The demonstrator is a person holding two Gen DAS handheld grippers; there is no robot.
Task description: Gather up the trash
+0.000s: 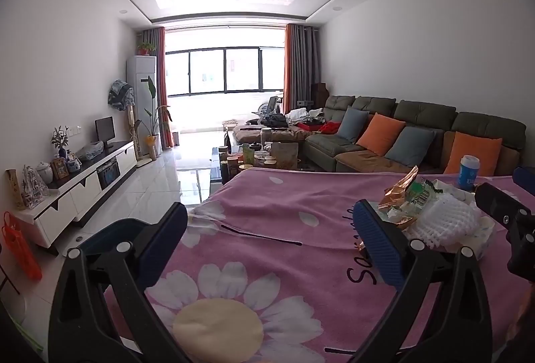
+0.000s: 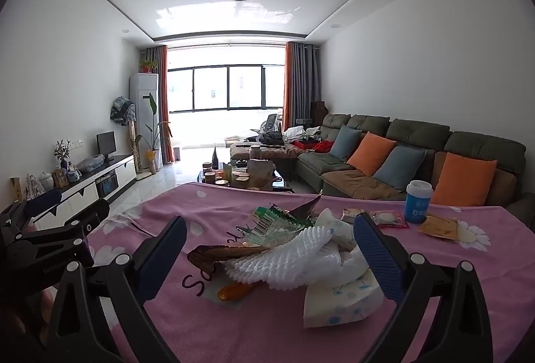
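Observation:
A heap of trash lies on the pink flowered cloth [image 2: 234, 323]: white foam fruit netting [image 2: 284, 259], a green barcoded wrapper [image 2: 277, 222], a gold-brown wrapper [image 2: 227, 252], an orange piece [image 2: 234, 291] and a tissue pack [image 2: 341, 302]. My right gripper [image 2: 269, 247] is open just before the heap, nothing pinched. My left gripper [image 1: 271, 236] is open over bare cloth; the same netting [image 1: 448, 219] and wrappers [image 1: 401, 192] lie past its right finger. The right gripper's fingers [image 1: 501, 205] show at the right edge of the left wrist view.
A blue cup with a white lid [image 2: 418, 202], flat snack packets [image 2: 388, 217] and a yellow packet [image 2: 438, 225] lie on the cloth's far right. Beyond are a cluttered coffee table [image 2: 247, 175], a sofa with cushions [image 2: 401, 149] and a TV cabinet [image 1: 83, 182].

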